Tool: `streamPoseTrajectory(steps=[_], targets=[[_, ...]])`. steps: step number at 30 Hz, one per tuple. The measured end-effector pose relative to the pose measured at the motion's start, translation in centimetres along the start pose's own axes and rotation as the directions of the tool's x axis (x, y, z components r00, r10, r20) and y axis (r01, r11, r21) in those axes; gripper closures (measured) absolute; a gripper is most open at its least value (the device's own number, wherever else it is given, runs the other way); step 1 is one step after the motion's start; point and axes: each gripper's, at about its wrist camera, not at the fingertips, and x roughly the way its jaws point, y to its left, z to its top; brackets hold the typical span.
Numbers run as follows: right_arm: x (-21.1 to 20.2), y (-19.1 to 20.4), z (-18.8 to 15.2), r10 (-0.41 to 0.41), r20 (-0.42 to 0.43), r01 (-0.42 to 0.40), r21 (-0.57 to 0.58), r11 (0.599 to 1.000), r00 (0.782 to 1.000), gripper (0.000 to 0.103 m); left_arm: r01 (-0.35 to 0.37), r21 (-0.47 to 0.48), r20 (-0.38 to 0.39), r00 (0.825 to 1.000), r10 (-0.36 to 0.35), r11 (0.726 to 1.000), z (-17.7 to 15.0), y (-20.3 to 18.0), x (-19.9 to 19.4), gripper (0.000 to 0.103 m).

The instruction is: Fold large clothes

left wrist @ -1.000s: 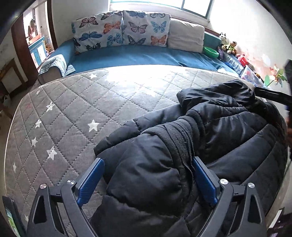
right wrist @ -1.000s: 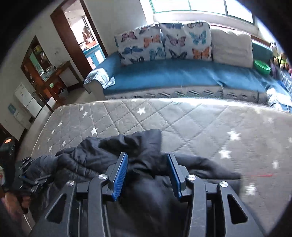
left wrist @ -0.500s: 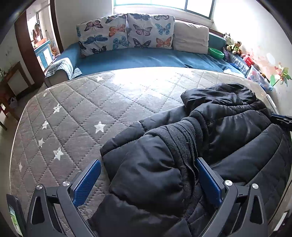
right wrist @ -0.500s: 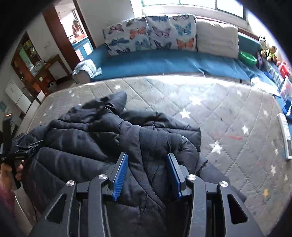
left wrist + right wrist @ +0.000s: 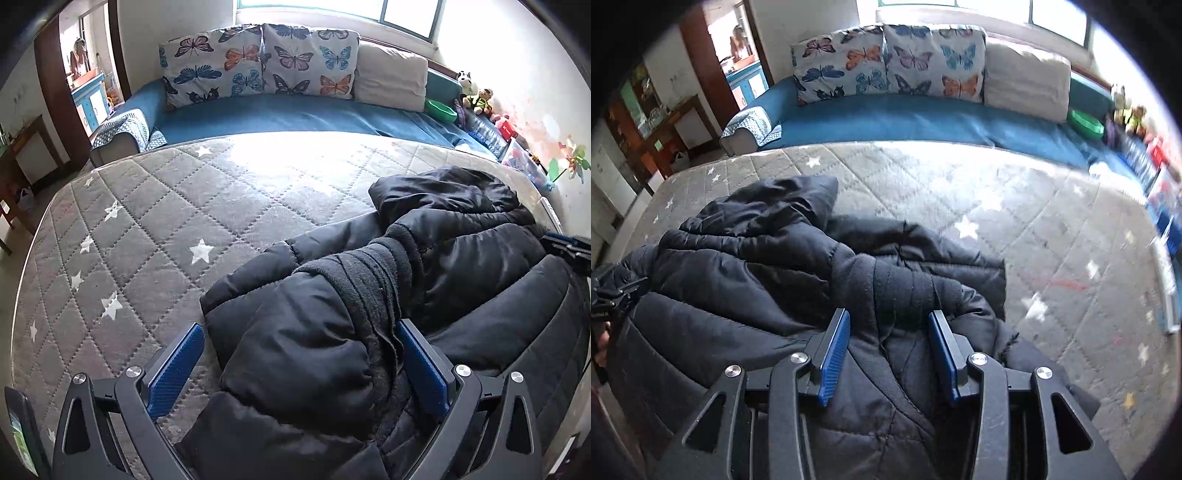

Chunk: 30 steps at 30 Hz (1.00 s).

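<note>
1. We count one black puffer jacket (image 5: 424, 295) on one star-quilted mattress (image 5: 184, 221).
2. We count two butterfly cushions (image 5: 214, 70) and one plain beige pillow (image 5: 391, 77) at twelve o'clock.
3. We count two grippers, a left gripper (image 5: 301, 358) and a right gripper (image 5: 888, 349).

Both tongs angle steeply downward, left tongs (image 5: 301, 363) spread wide, right tongs (image 5: 888, 352) narrower

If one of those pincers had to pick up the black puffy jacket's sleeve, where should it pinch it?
Probably at the knit cuff of the black jacket, coming down from above with a finger on each side. The cuff is a narrow ribbed band lying on top of the folded bulk, firmer and thinner than the slippery padded sleeve behind it, so it should fit between the fingers.
</note>
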Motion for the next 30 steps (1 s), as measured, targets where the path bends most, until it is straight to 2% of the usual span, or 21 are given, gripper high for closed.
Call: streamPoseTrajectory(steps=[6,8,10,15,19,23,27,30], targets=[[-1.8,1.8,1.5,0.051,0.057,-0.05,-0.005,0.999,0.997,0.055,0.0,-0.002,0.003,1.0,0.0,1.0,0.0,0.0,0.1,0.0],[-1.7,2.4,2.0,0.087,0.055,-0.087,-0.013,0.996,0.995,0.055,-0.001,-0.001,0.002,1.0,0.001,1.0,0.0,0.0,0.1,0.0],[-1.1,3.5,2.3,0.089,0.055,-0.087,-0.032,0.996,0.995,0.055,-0.001,0.0,0.003,1.0,0.001,1.0,0.0,0.0,0.1,0.0],[2.6,4.6,2.3,0.033,-0.022,-0.034,-0.068,0.997,0.999,0.055,0.006,-0.005,0.001,1.0,-0.006,1.0,0.0,0.1,0.1,0.0],[4.3,4.1,2.0,0.042,-0.069,-0.045,-0.042,0.998,0.997,0.056,0.003,-0.006,-0.002,1.0,-0.003,1.0,-0.1,0.0,0.1,0.0],[2.9,4.4,2.3,0.027,-0.053,-0.03,-0.056,0.998,0.998,0.056,-0.013,-0.007,0.008,1.0,0.013,1.0,-0.2,-0.2,-0.6,0.0],[-0.4,4.7,1.5,0.039,-0.013,-0.04,-0.062,0.997,0.999,0.056,-0.048,0.004,0.057,0.997,0.048,0.999,-0.4,-0.9,-3.1,0.0],[-2.4,5.2,0.4,0.059,0.003,-0.059,-0.086,0.995,0.998,0.056,-0.021,0.014,0.097,0.995,0.019,1.0,-1.0,-1.9,-6.0,0.0]])
